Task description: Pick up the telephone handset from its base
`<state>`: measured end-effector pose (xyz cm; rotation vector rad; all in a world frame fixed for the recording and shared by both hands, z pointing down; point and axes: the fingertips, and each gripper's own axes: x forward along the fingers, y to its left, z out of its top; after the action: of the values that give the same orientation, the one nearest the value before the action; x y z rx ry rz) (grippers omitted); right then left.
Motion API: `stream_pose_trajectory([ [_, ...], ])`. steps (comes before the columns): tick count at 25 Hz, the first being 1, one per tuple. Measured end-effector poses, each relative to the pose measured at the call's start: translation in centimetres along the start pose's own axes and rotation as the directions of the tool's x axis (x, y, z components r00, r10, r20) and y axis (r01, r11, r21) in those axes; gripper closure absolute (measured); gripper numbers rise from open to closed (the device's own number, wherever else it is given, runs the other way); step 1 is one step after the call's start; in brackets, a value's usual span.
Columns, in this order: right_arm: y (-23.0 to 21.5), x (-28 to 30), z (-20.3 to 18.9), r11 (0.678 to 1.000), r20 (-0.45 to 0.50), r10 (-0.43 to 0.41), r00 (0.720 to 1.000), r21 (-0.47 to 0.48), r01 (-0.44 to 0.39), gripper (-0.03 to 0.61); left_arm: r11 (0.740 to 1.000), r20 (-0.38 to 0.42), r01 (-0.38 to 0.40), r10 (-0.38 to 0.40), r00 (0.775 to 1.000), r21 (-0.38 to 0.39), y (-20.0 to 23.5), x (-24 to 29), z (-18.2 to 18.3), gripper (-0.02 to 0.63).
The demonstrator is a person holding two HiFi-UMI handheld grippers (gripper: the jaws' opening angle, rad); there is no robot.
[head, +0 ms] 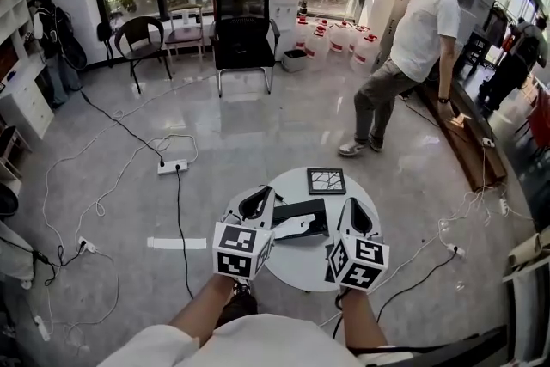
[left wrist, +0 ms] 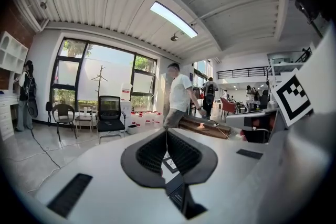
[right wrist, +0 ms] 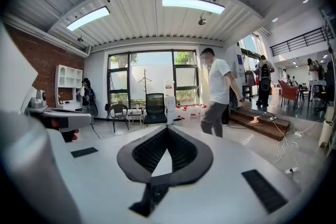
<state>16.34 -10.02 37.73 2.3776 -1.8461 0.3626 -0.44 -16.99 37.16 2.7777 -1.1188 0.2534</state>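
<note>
**Head view.** The telephone handset (head: 296,226) is white and lies on its black base (head: 302,209) on the round white table (head: 296,266). It sits between the two grippers.
- It lies to the right of the left gripper (head: 263,195), level with that gripper's body rather than ahead of the tips.
- It lies to the left of the right gripper (head: 351,204), with the edge of the base between them.
- Its long axis runs crosswise to both grippers, from one toward the other, slightly tilted.
- Its near end is just beside the left gripper, so the left gripper is judged the nearer. The right gripper is near, but stands apart from the handset.
- A framed square plate (head: 326,180) lies beyond the base, ahead of both grippers.

**Left gripper view.** The jaws are closed tip to tip, with nothing clamped between them. The framed plate shows through the gap under the tips. The handset is not ahead of the tips but off to the right and below.

**Right gripper view.** The tips meet and the jaws are empty. Only bare tabletop shows through the gap behind the tips. The handset is out of frame, to the left.

**Judgement.** Either gripper must open and turn inward across the handset's narrow width before it can grip.
</note>
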Motion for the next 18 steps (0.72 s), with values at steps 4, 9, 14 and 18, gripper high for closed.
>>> stream_pose_trajectory([
  [4, 0.6, 1.6, 0.8, 1.0, 0.002, -0.011, 1.0, -0.003, 0.011, 0.554, 1.0, 0.011, 0.011, -0.011, 1.0, -0.002, 1.6, 1.4, 1.0, 0.595],
  [9, 1.3, 3.3, 1.4, 0.999, -0.007, -0.031, 0.999, -0.012, 0.031, 0.554, 0.999, 0.013, 0.029, -0.029, 1.0, -0.028, 3.5, 3.2, 1.4, 0.595],
  [14, 1.1, 5.0, 2.7, 0.996, -0.002, -0.083, 0.997, -0.015, 0.083, 0.554, 0.996, 0.008, 0.073, -0.072, 0.997, -0.043, 5.0, 5.5, 1.7, 0.595],
  [18, 1.0, 6.1, 3.6, 0.993, 0.008, -0.113, 0.994, -0.021, 0.113, 0.554, 0.994, 0.015, 0.098, -0.097, 0.995, -0.051, 5.9, 7.1, 2.2, 0.595],
])
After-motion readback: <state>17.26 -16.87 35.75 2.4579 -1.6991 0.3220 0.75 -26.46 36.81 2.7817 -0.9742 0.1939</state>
